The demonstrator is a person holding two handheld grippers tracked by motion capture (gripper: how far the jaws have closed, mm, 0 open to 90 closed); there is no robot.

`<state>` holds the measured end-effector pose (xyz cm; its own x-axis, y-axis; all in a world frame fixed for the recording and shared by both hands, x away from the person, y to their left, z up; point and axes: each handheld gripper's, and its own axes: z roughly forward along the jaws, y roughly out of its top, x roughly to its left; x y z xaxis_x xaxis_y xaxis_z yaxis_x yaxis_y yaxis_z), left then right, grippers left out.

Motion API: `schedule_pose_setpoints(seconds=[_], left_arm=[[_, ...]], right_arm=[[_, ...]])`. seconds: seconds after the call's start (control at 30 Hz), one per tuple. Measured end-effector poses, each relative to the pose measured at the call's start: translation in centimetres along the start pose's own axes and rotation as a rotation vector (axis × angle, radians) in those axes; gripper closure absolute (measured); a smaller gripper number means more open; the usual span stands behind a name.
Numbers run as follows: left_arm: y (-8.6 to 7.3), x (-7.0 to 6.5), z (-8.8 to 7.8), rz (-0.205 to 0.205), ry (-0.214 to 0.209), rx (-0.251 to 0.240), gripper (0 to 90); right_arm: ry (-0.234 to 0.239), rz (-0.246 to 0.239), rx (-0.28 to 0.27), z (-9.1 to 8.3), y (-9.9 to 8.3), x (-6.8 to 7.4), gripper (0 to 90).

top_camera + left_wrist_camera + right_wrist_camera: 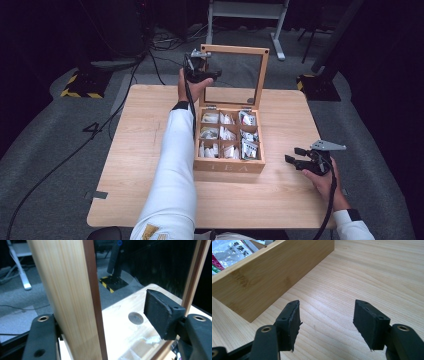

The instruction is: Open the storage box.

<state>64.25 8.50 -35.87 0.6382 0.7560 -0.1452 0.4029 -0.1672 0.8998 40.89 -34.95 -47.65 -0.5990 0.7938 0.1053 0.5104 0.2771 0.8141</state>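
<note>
Left gripper [212, 75] is at the left edge of the upright lid [234, 50] of the wooden tea box [229, 165], which stands open in the middle of the table [140, 165] in the high view. Small tea packets [248, 148] fill the compartments of the box. Right gripper [294, 155] hovers low over the table, to the right of the box and apart from it, with its jaws parted and nothing between them.

From the left gripper view, the wooden frame of the lid stands between the two black jaws. One jaw is just beside the frame, the other pad is well off it on the glass side, so the jaws are open and do not press on the wood.

From the right gripper view, the jaws stand wide over the bare table, and the side wall of the box [269, 272] lies near, ahead of the jaws.
</note>
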Motion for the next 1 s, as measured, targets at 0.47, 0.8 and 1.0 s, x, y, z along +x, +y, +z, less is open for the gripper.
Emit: schedule_pose_setpoints(seconds=[0.47,0.8,1.0], left_arm=[[-1.3,-0.9,-0.4,0.072,0.022,0.081,30.3],[-2.1,-0.6,-0.5,0.093,0.031,0.132,32.3],[-3.6,-0.4,-0.1,0.092,0.037,0.19,33.2]], right_arm=[[-0.004,-0.025,0.023,0.1,0.0,0.7,38.3],[-0.01,-0.025,0.031,0.1,-0.2,0.7,38.2],[-0.008,-0.03,0.045,0.2,-0.3,0.8,38.1]])
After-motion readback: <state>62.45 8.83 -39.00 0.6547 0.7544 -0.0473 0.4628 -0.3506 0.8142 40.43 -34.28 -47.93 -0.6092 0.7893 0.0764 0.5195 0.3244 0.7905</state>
